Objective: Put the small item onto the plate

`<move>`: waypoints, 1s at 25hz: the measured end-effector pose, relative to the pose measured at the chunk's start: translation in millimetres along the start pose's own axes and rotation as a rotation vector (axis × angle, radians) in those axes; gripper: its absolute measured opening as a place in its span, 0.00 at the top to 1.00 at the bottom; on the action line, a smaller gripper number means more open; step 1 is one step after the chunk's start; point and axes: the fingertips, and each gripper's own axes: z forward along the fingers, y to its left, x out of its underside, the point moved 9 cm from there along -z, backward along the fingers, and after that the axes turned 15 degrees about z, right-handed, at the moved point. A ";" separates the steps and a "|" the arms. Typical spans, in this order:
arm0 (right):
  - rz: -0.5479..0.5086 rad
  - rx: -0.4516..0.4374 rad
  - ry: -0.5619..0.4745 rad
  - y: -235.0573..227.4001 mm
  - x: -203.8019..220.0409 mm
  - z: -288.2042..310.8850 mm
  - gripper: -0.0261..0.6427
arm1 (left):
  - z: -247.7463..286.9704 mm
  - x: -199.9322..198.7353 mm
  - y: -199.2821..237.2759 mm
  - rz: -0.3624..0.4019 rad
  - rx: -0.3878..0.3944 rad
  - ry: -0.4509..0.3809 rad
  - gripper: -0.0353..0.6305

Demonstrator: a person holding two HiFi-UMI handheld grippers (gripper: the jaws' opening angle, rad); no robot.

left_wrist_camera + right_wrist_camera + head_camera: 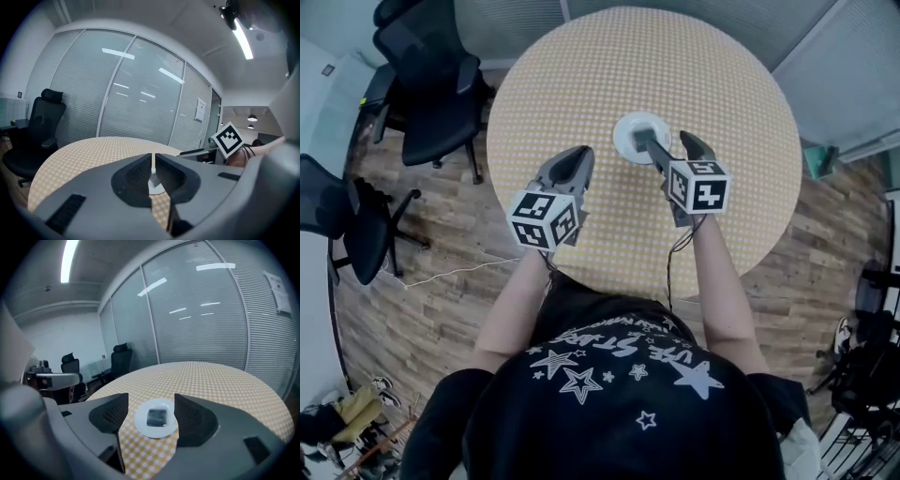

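A small dark square item (157, 416) lies flat in the middle of a white plate (140, 421) on the round yellow-checked table (581, 84). My right gripper (150, 414) stands open just short of the plate, one jaw on each side of it, touching nothing. In the head view the right gripper (663, 141) reaches over the plate (624, 131) and one jaw covers the item. My left gripper (579, 155) hovers left of the plate with its jaws together and nothing in them. The left gripper (153, 172) view shows a sliver of the plate (158, 189) past the shut jaws.
Black office chairs (431, 84) stand on the wooden floor left of the table, another (347, 216) farther left. Glass partition walls (201, 315) rise beyond the table. The table's near edge (609, 281) runs just before the person's body.
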 end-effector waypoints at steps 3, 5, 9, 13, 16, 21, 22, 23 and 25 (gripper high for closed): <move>0.016 -0.091 -0.018 -10.7 -4.7 -33.6 0.50 | -4.1 -11.1 -30.1 0.006 -0.044 -0.016 0.90; 0.024 -0.142 -0.020 -19.8 -2.8 -54.2 0.50 | -7.9 -15.7 -53.1 0.006 -0.073 -0.021 0.90; 0.013 -0.200 0.009 -37.7 6.9 -81.1 0.76 | -14.2 -19.5 -97.1 -0.021 -0.120 -0.043 0.90; 0.014 -0.240 0.030 -46.1 16.8 -96.4 0.87 | -19.2 -15.3 -127.1 -0.023 -0.122 -0.038 0.90; 0.021 -0.259 0.025 -48.0 23.5 -109.3 0.89 | -26.2 -10.9 -138.6 -0.033 -0.127 -0.038 0.90; 0.021 -0.271 0.037 -47.6 32.1 -121.2 0.90 | -36.8 -6.9 -148.7 -0.027 -0.126 -0.027 0.90; 0.020 -0.270 0.039 -45.1 34.4 -122.4 0.90 | -40.6 -5.4 -148.9 -0.028 -0.125 -0.027 0.90; 0.020 -0.269 0.040 -41.1 36.8 -123.5 0.90 | -45.5 -3.6 -148.3 -0.031 -0.123 -0.028 0.90; 0.018 -0.266 0.038 -29.8 41.9 -126.1 0.90 | -57.7 0.5 -146.4 -0.038 -0.117 -0.031 0.90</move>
